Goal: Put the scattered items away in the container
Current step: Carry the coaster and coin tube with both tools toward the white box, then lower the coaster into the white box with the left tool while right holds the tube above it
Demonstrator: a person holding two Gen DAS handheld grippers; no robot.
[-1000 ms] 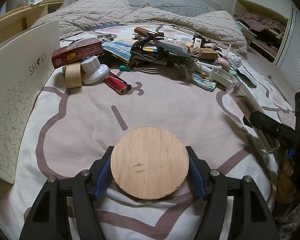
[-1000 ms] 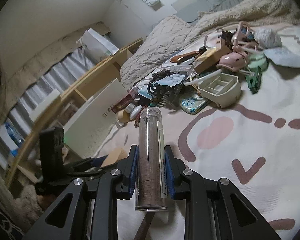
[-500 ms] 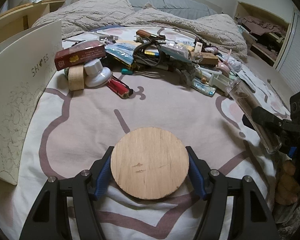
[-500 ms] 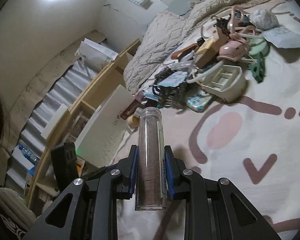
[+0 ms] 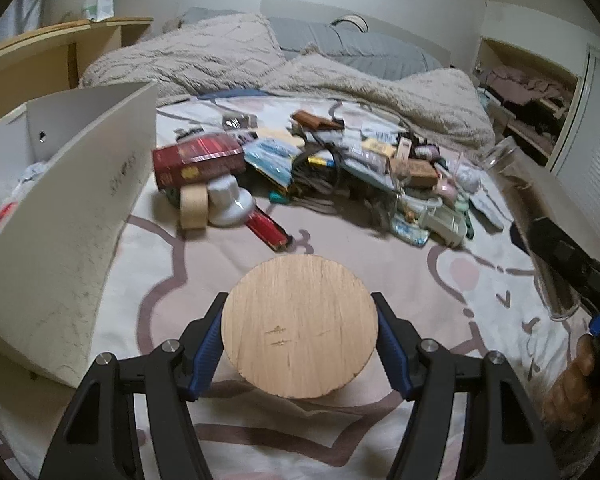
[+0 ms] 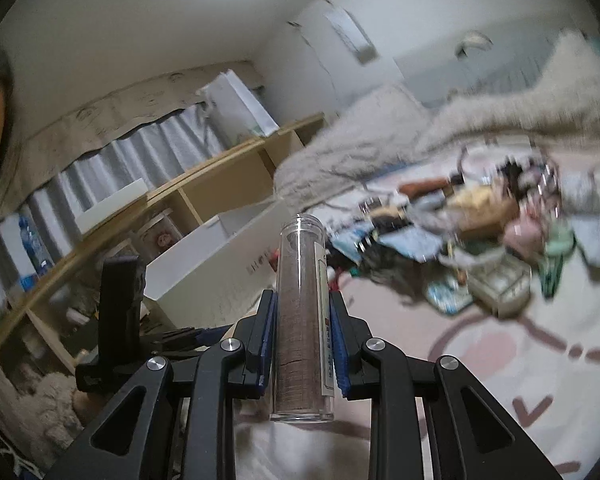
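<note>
My left gripper (image 5: pixel 299 344) is shut on a round wooden disc (image 5: pixel 299 326), held flat above the bedspread. The white container box (image 5: pixel 60 216) stands to its left, with a few items inside. My right gripper (image 6: pixel 302 344) is shut on a clear plastic tube (image 6: pixel 302 308) with a brown filling, raised above the bed; the tube also shows at the right in the left wrist view (image 5: pixel 540 236). The white box (image 6: pixel 216 264) lies beyond the tube. A pile of scattered items (image 5: pixel 320 176) covers the middle of the bed.
In the pile are a red box (image 5: pixel 198 160), a tape roll (image 5: pixel 194 206), a white knob-shaped object (image 5: pixel 230 204), a red lighter (image 5: pixel 268 228) and a white tray (image 5: pixel 444 222). A beige blanket (image 5: pixel 220 60) lies behind. Wooden shelves (image 6: pixel 204 192) stand beside the bed.
Both grippers have risen and tilted up, so more of the room shows. The right gripper swung left towards the white box. Both grips are unchanged.
</note>
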